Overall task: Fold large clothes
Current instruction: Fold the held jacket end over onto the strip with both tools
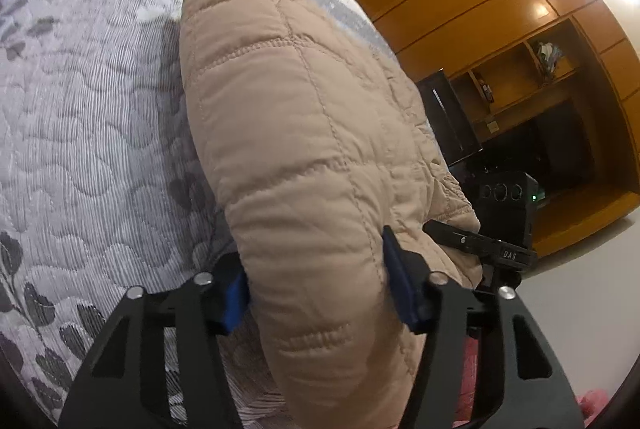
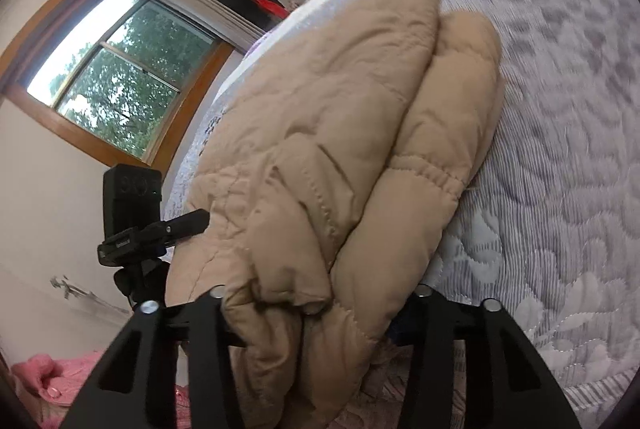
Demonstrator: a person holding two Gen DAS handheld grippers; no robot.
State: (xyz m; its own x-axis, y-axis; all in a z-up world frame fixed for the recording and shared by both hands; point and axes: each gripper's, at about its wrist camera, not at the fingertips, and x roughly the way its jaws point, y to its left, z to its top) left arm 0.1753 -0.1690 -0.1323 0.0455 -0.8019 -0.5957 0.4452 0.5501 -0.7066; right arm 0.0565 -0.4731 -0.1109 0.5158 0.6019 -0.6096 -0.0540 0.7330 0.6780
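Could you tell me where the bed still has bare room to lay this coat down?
Bare grey leaf-patterned quilted bedspread lies left of the puffy beige quilted coat, and beyond its folded edge. The bed's edge beside the black tripod-mounted camera is crowded.

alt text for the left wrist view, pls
The left gripper clamps a thick fold of a tan quilted jacket between its blue-padded jaws, the jacket bulging forward over a grey leaf-patterned bedspread. Wooden shelving and a black tripod-mounted device stand beyond the bed on the right.
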